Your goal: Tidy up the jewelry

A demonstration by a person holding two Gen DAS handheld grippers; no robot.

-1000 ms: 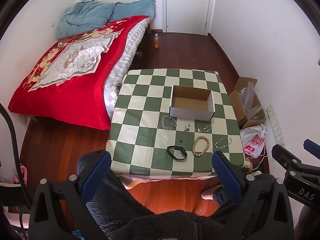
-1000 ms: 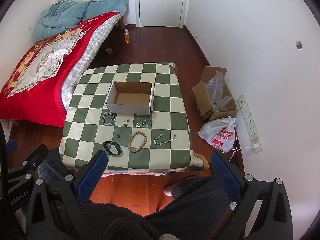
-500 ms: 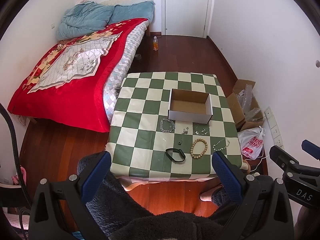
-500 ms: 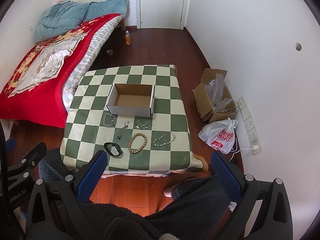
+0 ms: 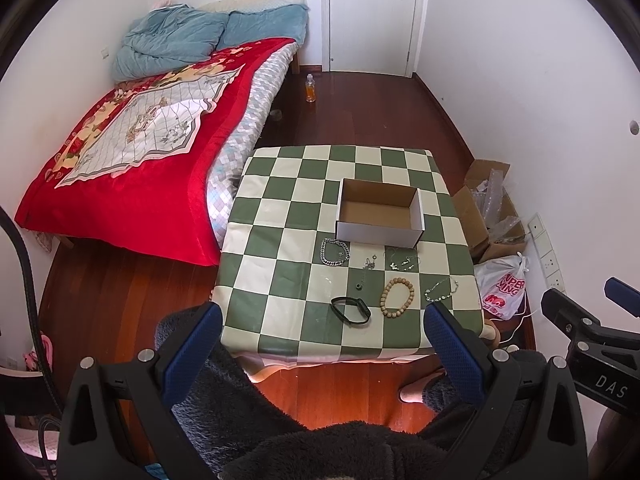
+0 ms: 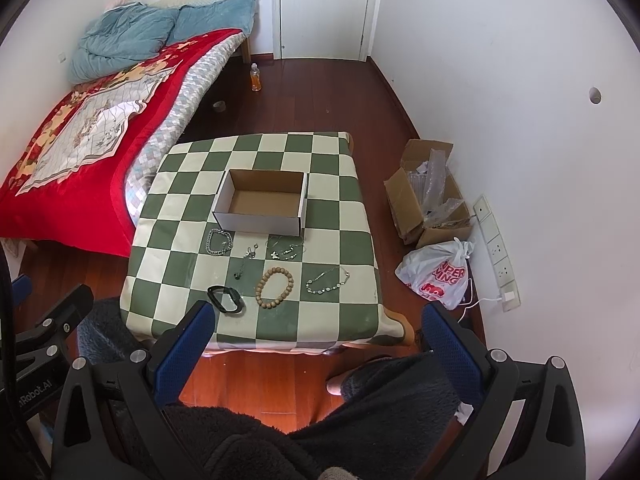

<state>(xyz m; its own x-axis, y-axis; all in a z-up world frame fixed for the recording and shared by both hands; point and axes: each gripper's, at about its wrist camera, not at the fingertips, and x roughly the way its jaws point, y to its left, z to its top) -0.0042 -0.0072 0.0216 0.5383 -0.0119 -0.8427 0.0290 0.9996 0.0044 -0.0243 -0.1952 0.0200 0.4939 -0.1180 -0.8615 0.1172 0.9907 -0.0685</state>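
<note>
My two cameras see a room in bright, even daylight with soft, faint shadows, and the white walls wash out pale. The wood floor carries a dull sheen near the door. Fisheye bending curves the walls and bed, black corners ring each frame, and the fuzzy dark fabric close below me looks soft.

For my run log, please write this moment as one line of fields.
phase: before first pick | left gripper: open, holds nothing | right gripper: open, holds nothing | cardboard box: no jewelry inside | wooden bead bracelet: on table
</note>
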